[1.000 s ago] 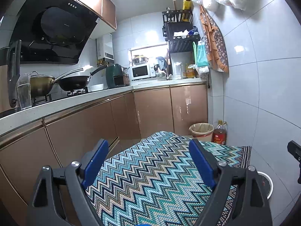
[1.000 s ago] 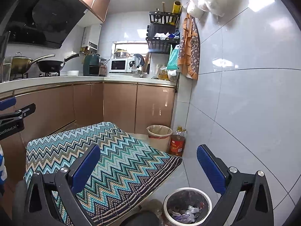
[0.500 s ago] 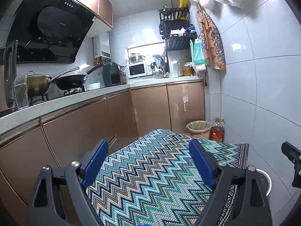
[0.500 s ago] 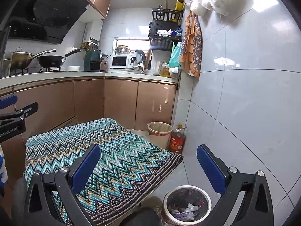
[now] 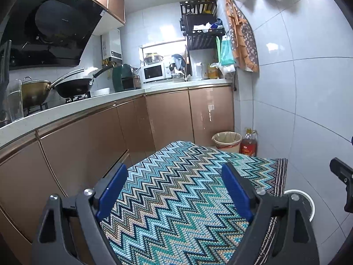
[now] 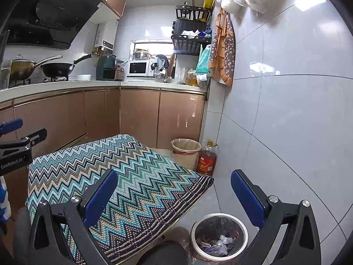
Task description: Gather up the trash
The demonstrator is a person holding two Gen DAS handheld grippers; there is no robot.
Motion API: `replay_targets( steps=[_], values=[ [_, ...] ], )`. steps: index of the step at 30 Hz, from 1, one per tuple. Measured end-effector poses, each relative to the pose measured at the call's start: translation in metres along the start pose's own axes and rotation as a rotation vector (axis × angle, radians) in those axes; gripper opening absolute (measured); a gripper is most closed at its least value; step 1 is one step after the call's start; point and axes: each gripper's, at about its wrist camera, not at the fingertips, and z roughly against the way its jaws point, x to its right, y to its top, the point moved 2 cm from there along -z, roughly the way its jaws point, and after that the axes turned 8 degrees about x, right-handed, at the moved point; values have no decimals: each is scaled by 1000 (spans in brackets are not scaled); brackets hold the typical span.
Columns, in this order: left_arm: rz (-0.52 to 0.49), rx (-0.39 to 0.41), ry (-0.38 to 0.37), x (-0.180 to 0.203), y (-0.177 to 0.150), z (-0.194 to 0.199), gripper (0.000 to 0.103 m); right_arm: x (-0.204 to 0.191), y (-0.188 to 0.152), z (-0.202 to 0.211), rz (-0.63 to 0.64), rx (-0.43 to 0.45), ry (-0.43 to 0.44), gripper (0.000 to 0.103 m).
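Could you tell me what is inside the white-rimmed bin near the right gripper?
The white-rimmed bin has a dark liner holding crumpled white and purplish scraps. What lies beneath them is covered.

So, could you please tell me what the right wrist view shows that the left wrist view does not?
Only the right wrist view looks into the white-rimmed trash bin, with crumpled trash inside; the open right gripper frames it.

Only the left wrist view shows the open left gripper head-on, with just a sliver of that bin's rim.

Both share the zigzag cloth, the lined bucket, the oil bottle beside it, and the counter.
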Motion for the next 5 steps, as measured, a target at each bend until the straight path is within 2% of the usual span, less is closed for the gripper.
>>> replay_targets(
  steps=[5],
  values=[
    [-3,-6,-7,1,-2,-2,87,2,0,0,-2,0,-4,103]
  ],
)
